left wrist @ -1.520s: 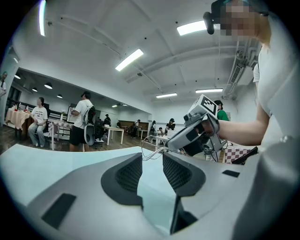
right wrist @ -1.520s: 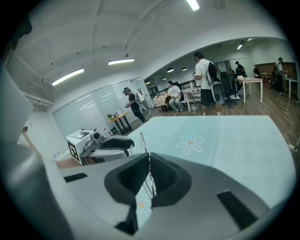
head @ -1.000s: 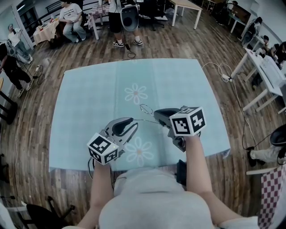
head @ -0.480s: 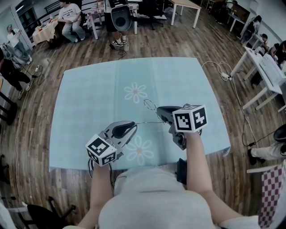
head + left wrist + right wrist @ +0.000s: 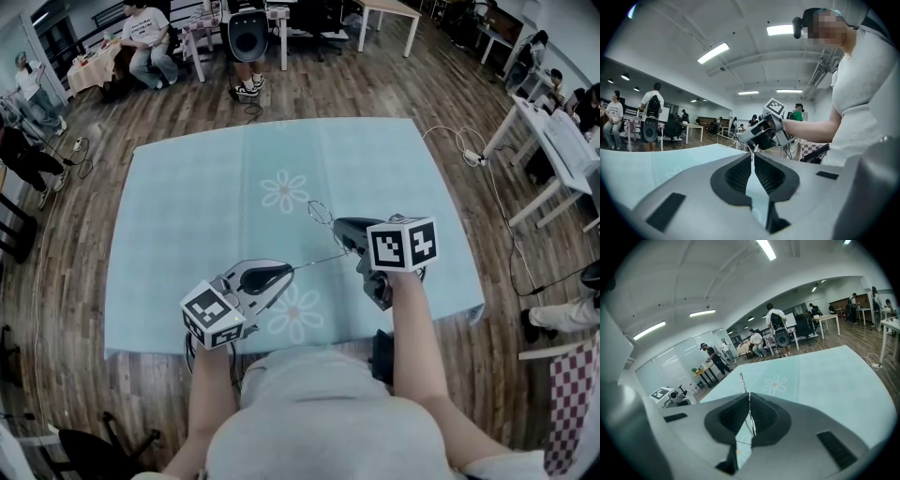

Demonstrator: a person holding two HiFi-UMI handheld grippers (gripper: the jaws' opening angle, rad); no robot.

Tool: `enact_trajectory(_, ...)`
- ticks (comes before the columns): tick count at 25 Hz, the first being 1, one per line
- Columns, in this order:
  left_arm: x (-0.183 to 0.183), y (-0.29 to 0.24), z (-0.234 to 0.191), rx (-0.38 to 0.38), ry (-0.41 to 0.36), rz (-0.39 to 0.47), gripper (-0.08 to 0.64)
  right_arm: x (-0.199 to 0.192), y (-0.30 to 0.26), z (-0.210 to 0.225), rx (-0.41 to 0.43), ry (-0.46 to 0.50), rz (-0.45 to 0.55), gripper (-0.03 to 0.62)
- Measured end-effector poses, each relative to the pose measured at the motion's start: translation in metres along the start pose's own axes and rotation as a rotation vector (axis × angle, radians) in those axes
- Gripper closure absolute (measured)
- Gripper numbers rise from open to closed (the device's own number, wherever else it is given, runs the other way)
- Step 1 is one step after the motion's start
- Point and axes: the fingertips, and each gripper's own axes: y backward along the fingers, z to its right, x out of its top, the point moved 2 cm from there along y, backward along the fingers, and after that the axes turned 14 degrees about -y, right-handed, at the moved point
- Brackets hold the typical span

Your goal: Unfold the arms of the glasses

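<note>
Blue flowered counter [image 5: 187,187], your left gripper [image 5: 286,272] just closing onto glasses [image 5: 320,211] arm, right gripper [image 5: 340,226] pinching the frame

Open tablecloth [image 5: 187,206] all round, glasses [image 5: 323,260] strung between left gripper [image 5: 289,270] and right gripper [image 5: 340,226], barring the gap

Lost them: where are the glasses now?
Head view, centre: glasses, frame in the right gripper, one arm in the left gripper, whose jaws have just been closing.
</note>
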Motion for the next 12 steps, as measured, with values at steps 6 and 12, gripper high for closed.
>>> enact_trajectory(6,0.002,0.003,0.013,-0.015,-0.071,-0.034,0.529,-0.001,0.002,0.002,-0.009,-0.047,0.031,0.577)
enact_trajectory(12,0.008,-0.003,0.020,-0.011,-0.128,-0.034,0.529,0.002,0.006,0.011,-0.021,-0.113,0.071,0.577)
